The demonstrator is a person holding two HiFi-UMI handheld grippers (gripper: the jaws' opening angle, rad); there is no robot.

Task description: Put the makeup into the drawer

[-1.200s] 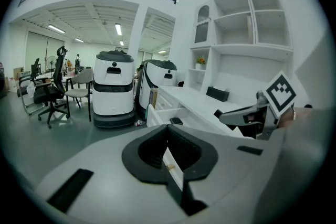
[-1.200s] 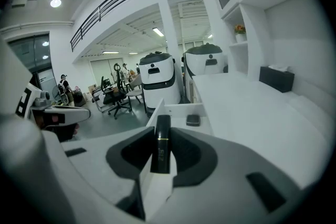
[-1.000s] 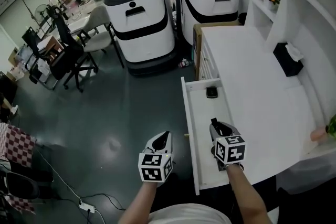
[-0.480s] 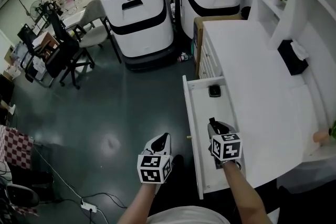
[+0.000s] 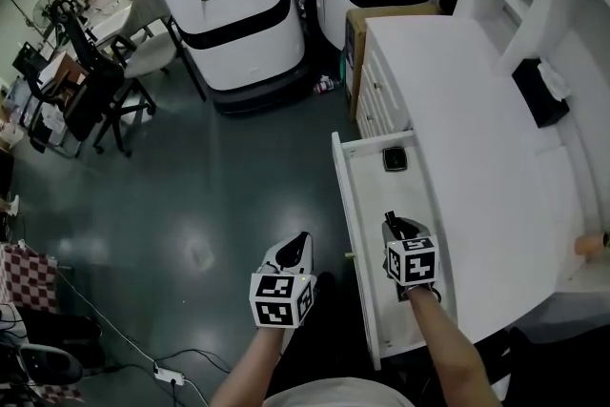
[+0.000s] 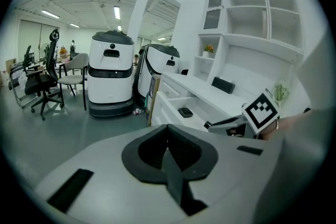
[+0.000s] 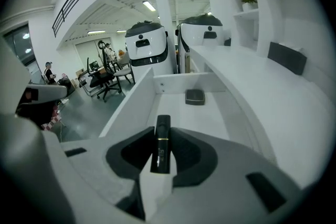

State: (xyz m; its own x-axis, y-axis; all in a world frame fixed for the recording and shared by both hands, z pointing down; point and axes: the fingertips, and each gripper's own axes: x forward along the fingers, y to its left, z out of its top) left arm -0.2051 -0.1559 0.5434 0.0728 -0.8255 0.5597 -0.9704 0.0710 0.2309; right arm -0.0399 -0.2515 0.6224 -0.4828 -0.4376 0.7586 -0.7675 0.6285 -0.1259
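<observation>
The white drawer (image 5: 341,195) stands pulled out from the front of the white desk (image 5: 477,129), open at the top. Inside it, at the far end close to the back wall, a dark square compact (image 5: 395,158) lies flat on the drawer floor.

The right gripper (image 5: 390,220) is above the near half of the drawer, between its two side walls and tilted downward. Its jaws are clamped on a slim black makeup tube (image 7: 160,144) with a thin gold band. The tube sticks out past the fingertips and points along the drawer toward the compact, well apart from it. Whether the tube touches the drawer floor cannot be told.

The left gripper (image 5: 299,241) is outside the drawer, just left of its outer side wall and above the dark floor. Its jaws are pressed together with nothing between them.

A black tissue box (image 5: 538,92) sits on the desk top, well beyond the drawer to the right, near the shelf unit.
</observation>
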